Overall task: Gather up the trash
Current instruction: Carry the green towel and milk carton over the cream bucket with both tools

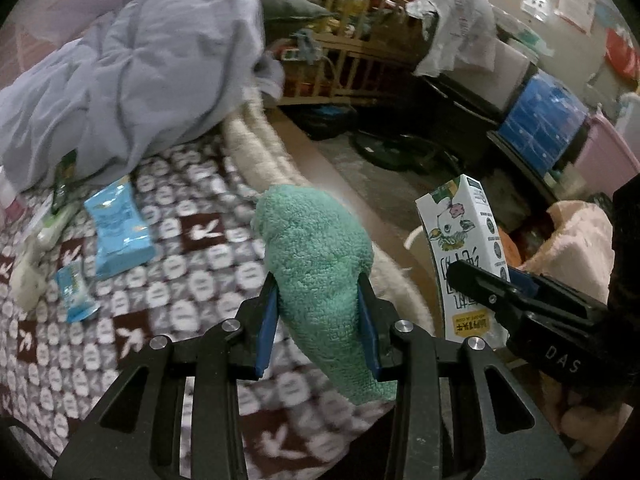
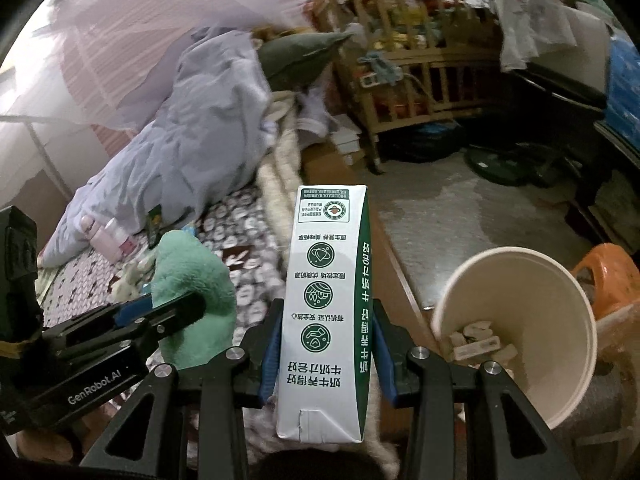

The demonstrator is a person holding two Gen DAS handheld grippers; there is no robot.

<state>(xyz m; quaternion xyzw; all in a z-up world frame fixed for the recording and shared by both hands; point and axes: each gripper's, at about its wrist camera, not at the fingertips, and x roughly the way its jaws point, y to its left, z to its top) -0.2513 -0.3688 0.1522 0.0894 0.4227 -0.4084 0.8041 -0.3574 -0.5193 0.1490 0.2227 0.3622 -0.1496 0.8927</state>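
My left gripper (image 1: 318, 286) is shut on a green fluffy cloth (image 1: 316, 256) and holds it above the patterned bed cover (image 1: 180, 292). My right gripper (image 2: 326, 310) is shut on a white and green milk carton (image 2: 326, 304), held upside down over the bed edge. The carton also shows in the left wrist view (image 1: 464, 248), and the cloth in the right wrist view (image 2: 188, 276). A white trash bin (image 2: 516, 328) with paper scraps inside stands on the floor to the carton's right. A blue wrapper (image 1: 118, 226) and a smaller blue wrapper (image 1: 74, 292) lie on the bed.
A crumpled lilac duvet (image 1: 132, 72) covers the far bed. A pink bottle (image 2: 106, 240) lies by it. A wooden crib (image 2: 412, 80) stands behind. An orange stool (image 2: 608, 276) is beside the bin. Blue crates (image 1: 544, 124) and a pink fluffy cloth (image 1: 576, 248) are on the right.
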